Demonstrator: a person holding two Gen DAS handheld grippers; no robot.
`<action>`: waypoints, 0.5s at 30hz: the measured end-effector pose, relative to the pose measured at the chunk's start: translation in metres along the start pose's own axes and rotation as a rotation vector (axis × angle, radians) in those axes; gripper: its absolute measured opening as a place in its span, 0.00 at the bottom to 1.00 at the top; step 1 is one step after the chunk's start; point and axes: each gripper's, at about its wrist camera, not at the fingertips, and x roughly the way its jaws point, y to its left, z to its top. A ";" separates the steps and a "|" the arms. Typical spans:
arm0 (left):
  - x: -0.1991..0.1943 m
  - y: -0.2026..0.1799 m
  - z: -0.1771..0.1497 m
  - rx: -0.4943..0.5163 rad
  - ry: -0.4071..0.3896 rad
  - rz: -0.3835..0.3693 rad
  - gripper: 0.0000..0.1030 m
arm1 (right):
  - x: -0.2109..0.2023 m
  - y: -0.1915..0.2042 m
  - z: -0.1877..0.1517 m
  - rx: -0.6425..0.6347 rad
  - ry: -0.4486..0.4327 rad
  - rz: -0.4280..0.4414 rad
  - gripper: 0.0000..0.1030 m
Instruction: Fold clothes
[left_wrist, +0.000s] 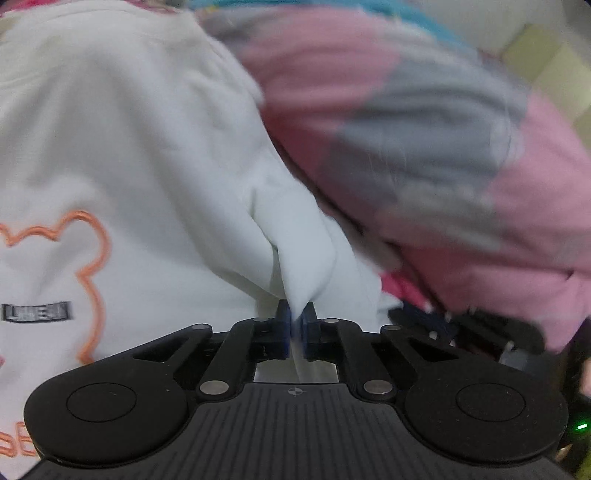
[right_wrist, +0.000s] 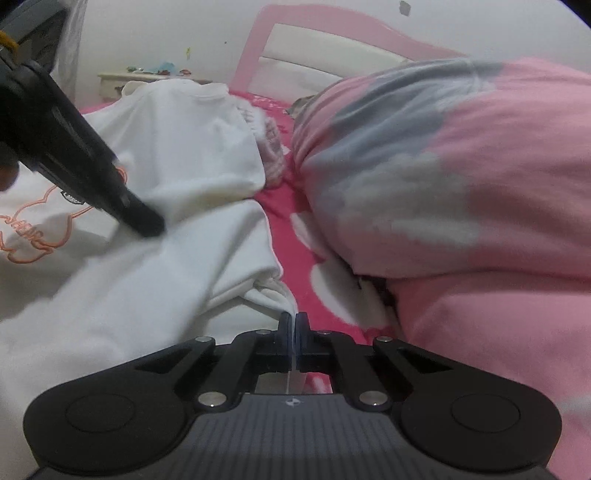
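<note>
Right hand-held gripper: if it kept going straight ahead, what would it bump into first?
Probably the white sweatshirt it already pinches. The right hand-held gripper has that bunched fabric right ahead, with the red bedsheet beyond. Depth is hard to judge.

White sweatshirt (left_wrist: 129, 147) – orange bear outline (left_wrist: 88, 266)

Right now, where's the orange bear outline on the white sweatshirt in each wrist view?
Left wrist: orange bear outline at lower left, on the white sweatshirt.
Right wrist: at the left edge, mid-height, partly behind the left tongs.
Shared landmark: the pink and grey duvet, right of the sweatshirt in both.
</note>
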 end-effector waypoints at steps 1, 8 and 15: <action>-0.004 0.009 -0.001 -0.029 -0.004 0.003 0.04 | 0.001 0.000 -0.002 0.003 0.008 -0.004 0.02; -0.030 0.065 -0.004 -0.210 -0.035 0.029 0.04 | 0.010 0.002 -0.006 -0.030 0.042 -0.025 0.02; -0.053 -0.005 0.026 0.203 -0.109 0.090 0.37 | -0.009 -0.006 0.005 0.071 0.051 0.023 0.09</action>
